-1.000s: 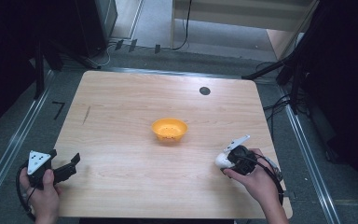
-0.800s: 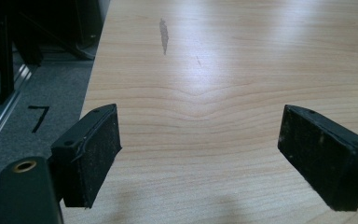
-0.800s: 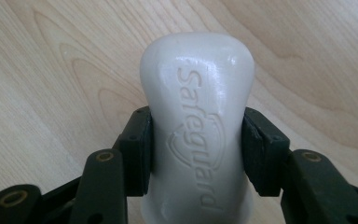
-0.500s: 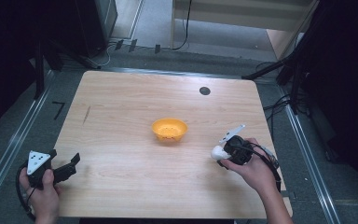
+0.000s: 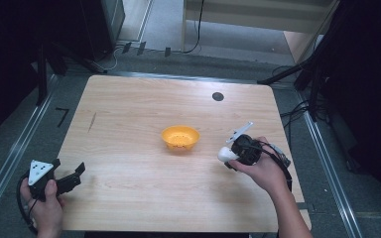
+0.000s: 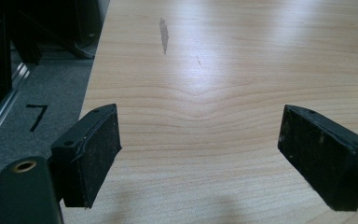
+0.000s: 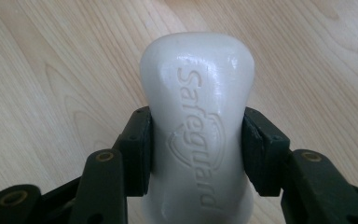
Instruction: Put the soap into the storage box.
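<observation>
A white bar of soap [image 7: 198, 121] with raised lettering sits clamped between the black pads of my right gripper [image 7: 196, 149]. In the high view the soap [image 5: 225, 154] hangs just above the wooden table [image 5: 129, 124], right of a small orange bowl [image 5: 180, 137], with my right gripper [image 5: 230, 153] shut on it and pointing left towards the bowl. My left gripper [image 5: 77, 173] rests at the table's near left corner. In the left gripper view its jaws [image 6: 200, 154] stand wide open over bare wood, with nothing between them.
A round black cable hole [image 5: 218, 96] lies near the table's far edge. A dark streak [image 6: 163, 35] marks the wood ahead of the left gripper. Grey floor, metal rails [image 5: 10, 148] and cables surround the table.
My right hand has carried the soap up and away from the near edge, closer to the bowl's level. The left hand and the bowl have stayed put.
</observation>
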A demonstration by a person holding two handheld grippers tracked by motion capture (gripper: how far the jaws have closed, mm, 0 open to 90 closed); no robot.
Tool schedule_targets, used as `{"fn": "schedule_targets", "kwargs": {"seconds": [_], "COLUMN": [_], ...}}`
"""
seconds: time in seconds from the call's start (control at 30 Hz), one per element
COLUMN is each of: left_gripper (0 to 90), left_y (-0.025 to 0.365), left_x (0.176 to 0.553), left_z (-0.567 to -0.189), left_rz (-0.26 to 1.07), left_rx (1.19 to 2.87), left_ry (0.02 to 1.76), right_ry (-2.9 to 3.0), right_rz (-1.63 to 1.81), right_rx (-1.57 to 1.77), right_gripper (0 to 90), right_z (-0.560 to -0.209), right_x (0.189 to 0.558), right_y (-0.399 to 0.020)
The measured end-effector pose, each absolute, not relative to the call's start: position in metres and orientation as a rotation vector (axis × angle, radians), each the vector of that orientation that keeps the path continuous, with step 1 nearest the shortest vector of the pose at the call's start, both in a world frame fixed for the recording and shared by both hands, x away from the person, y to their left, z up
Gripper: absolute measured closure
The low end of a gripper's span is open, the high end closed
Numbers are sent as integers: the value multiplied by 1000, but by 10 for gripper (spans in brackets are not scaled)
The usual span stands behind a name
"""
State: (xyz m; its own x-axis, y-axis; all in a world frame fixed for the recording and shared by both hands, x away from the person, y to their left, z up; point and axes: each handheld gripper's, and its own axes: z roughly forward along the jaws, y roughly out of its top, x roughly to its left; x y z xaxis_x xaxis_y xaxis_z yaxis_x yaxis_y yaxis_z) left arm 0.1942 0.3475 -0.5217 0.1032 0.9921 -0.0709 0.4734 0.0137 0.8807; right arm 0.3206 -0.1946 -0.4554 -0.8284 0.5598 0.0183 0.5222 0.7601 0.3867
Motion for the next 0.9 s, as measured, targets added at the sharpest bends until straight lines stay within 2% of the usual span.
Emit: {"fn": "schedule_targets", "kwargs": {"seconds": [0.9], "left_gripper": [134], "left_y": [348], "left_x": [194], "left_z": [-522], "left_rz": [809], "left_rx": [1575], "left_ry": [1485], "right_ry": [2933], "right_rz": [553], "right_rx": [693], "right_gripper": [516], "right_z": [-446], "right_x": [352], "right_y": [-150]}}
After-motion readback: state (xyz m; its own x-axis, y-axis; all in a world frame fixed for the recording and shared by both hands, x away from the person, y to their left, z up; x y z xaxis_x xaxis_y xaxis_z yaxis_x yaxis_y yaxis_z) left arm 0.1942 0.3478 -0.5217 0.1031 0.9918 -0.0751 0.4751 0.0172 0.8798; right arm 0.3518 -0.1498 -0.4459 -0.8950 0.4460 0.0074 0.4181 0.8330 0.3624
